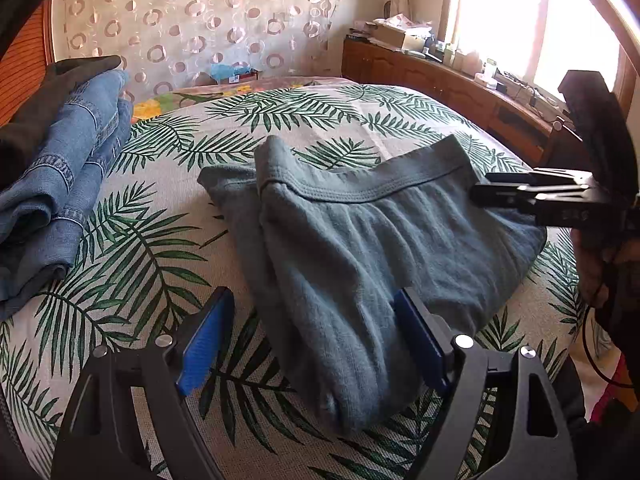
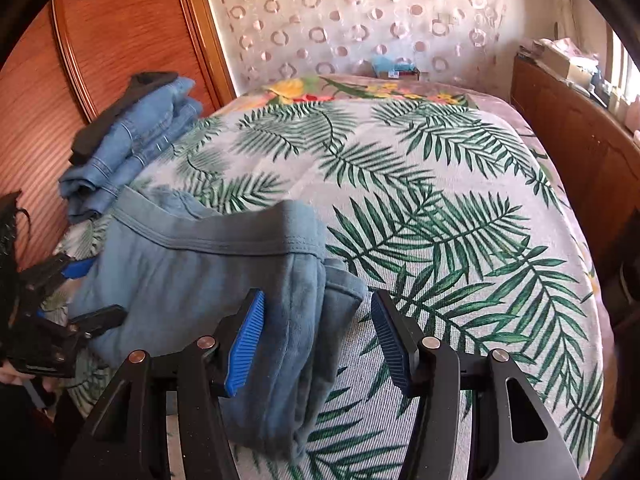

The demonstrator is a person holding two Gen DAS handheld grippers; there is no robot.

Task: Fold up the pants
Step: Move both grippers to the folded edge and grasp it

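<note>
Grey-blue ribbed knit pants (image 1: 360, 232), folded into a thick bundle with the elastic waistband lying across the top layer, rest on the bed (image 1: 168, 248) directly ahead of both grippers. The left gripper (image 1: 312, 336) stands wide open with nothing pressed between its blue ridged pads; the near folded corner of the pants reaches into the gap, the right-hand pad lies against or just over the cloth, and the left-hand pad is over bare bedspread. The right gripper (image 2: 318, 332) is also open, its pads apart; the folded side edge of the pants (image 2: 224, 280) sits beside the left-hand pad and partly in the gap, while the right-hand pad hangs clear over the bedspread. Whether that left pad touches the cloth I cannot tell. Seen from the left wrist, the right gripper (image 1: 516, 194) reaches in from the right over the waistband end of the bundle. The white bedspread is printed with green palm leaves. Beyond the left gripper, to its left and apart from the pants, lies a stack of folded blue denim jeans (image 1: 68, 176) with a dark garment (image 1: 60, 80) beside it. Farther back hangs a sheer curtain with ring patterns (image 1: 200, 20), and to the right a wooden sideboard (image 1: 440, 76) runs under a bright window (image 1: 520, 12).
</note>
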